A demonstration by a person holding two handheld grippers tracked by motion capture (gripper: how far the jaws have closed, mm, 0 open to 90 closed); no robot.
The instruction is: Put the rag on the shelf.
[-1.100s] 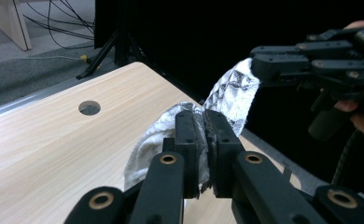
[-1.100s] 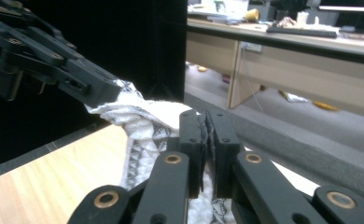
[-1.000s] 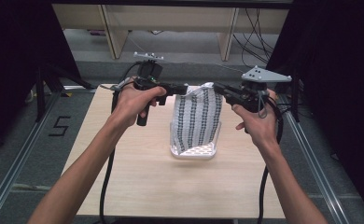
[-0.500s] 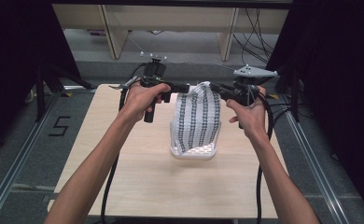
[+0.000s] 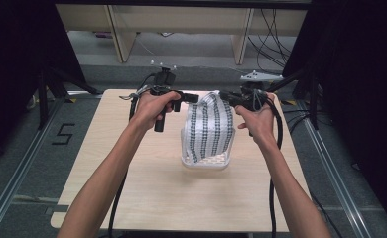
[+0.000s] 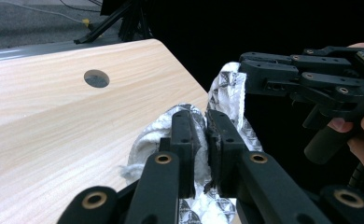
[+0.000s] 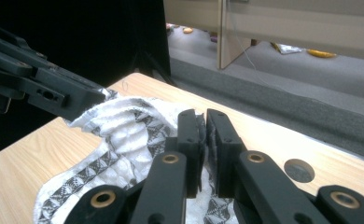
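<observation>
A white cloth with black patterned stripes (image 5: pixel 210 126) hangs stretched between my two grippers above the wooden table (image 5: pixel 132 198). Its lower end drops into a white basket (image 5: pixel 206 161) at the table's middle. My left gripper (image 5: pixel 194 98) is shut on the cloth's top left corner (image 6: pixel 196 140). My right gripper (image 5: pixel 225 97) is shut on the top right corner (image 7: pixel 202 135). In the left gripper view the right gripper (image 6: pixel 273 77) holds crumpled cloth (image 6: pixel 227 88) farther off. In the right gripper view the left gripper (image 7: pixel 54 95) bites the cloth's far edge (image 7: pixel 124 126).
The table has a round cable hole (image 6: pixel 96 78) near a far corner and another (image 7: pixel 297 170) by the right side. Beyond the far edge are the grey floor, wooden furniture legs (image 5: pixel 117 34) and cables (image 5: pixel 271 29). Dark curtains flank both sides.
Both grippers have moved away from me toward the far edge, carrying the cloth's top along. The cloth stays stretched between them, its lower end in the basket.
</observation>
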